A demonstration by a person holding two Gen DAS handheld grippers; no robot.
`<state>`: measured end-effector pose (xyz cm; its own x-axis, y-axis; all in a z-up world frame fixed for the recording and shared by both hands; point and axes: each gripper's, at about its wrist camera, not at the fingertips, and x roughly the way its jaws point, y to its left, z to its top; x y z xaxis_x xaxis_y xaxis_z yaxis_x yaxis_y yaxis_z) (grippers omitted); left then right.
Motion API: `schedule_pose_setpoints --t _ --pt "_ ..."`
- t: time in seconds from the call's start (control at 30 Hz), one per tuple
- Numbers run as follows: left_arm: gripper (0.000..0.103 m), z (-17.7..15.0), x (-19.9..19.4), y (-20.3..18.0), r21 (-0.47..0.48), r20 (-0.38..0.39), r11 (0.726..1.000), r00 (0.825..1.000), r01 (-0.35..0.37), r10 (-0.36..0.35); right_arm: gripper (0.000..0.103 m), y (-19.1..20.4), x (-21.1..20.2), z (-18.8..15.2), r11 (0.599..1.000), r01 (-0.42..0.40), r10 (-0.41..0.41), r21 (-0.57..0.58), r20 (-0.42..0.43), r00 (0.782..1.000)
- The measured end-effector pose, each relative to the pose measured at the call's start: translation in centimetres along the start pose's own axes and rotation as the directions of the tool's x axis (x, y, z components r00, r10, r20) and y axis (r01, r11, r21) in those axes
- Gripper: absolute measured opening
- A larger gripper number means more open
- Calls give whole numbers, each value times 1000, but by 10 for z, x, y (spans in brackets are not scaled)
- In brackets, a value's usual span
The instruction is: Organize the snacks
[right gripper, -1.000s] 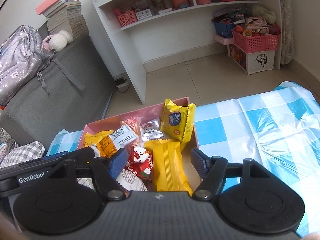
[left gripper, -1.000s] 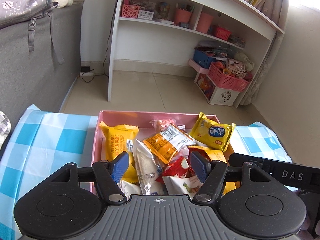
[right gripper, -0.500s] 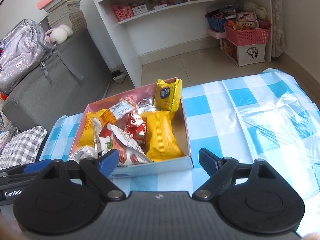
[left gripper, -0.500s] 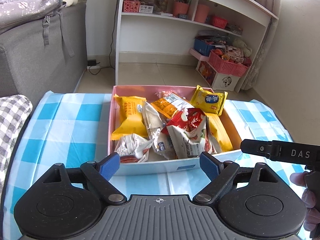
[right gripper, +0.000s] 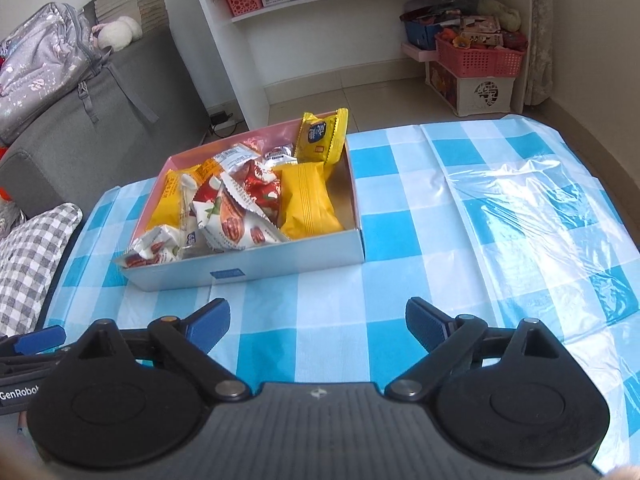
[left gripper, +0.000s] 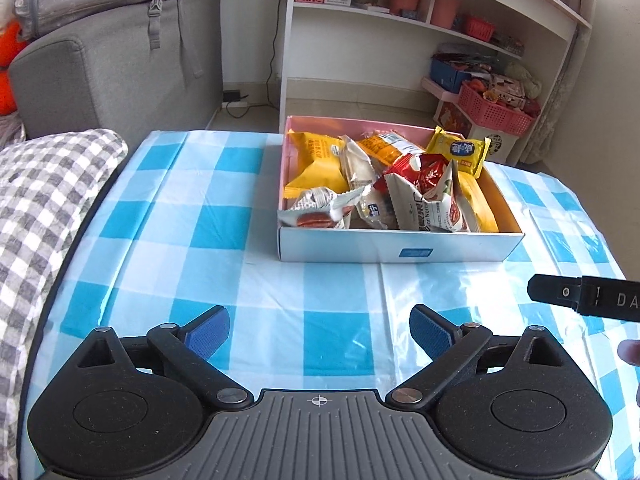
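Observation:
A shallow box (left gripper: 384, 246) with a pink inside and white outer wall stands on the blue-and-white checked tablecloth (left gripper: 192, 216). It holds several snack packets: yellow ones (left gripper: 316, 160), a red one (left gripper: 424, 170), white ones (left gripper: 320, 212). The box also shows in the right wrist view (right gripper: 280, 258), with a yellow packet (right gripper: 310, 200) at its right side. My left gripper (left gripper: 320, 332) is open and empty, well in front of the box. My right gripper (right gripper: 318, 324) is open and empty, also in front of the box.
A grey checked cushion (left gripper: 36, 216) lies at the table's left edge. A grey sofa (left gripper: 120, 60) with a backpack stands behind it. A white shelf unit (left gripper: 420, 32) and a pink basket (left gripper: 494, 114) stand on the floor beyond. Clear plastic (right gripper: 540, 200) covers the tablecloth's right part.
Both grippers have pulled back from above the box toward me and opened wider. The box now lies farther ahead of both, with bare tablecloth between.

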<state>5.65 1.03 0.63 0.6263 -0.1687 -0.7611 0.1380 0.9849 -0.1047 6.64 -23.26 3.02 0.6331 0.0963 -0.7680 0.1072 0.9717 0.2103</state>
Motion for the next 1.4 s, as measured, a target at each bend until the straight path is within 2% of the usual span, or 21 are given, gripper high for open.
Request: schedule_pose_setpoints --t 0.17,0.33,0.47,0.83,1.4 --pt "100 -6 -13 -2 14 -24 999 999 -44 44 95 11 -11 -15 997 50 -51 -55 -22 998" --pt "101 -8 -23 -2 3 -42 998 997 -69 69 99 19 -24 -20 993 68 -67 -102 4 998" --pt "101 -13 -26 -11 33 -59 996 995 -81 83 101 21 -31 -17 992 77 -74 -100 32 997" --pt "101 -12 -30 -19 30 -62 996 994 -85 86 101 27 -33 -14 988 92 -86 -125 54 995" --pt "102 -11 -30 -19 28 -63 996 994 -87 88 101 31 -31 -17 985 96 -91 -146 43 995"
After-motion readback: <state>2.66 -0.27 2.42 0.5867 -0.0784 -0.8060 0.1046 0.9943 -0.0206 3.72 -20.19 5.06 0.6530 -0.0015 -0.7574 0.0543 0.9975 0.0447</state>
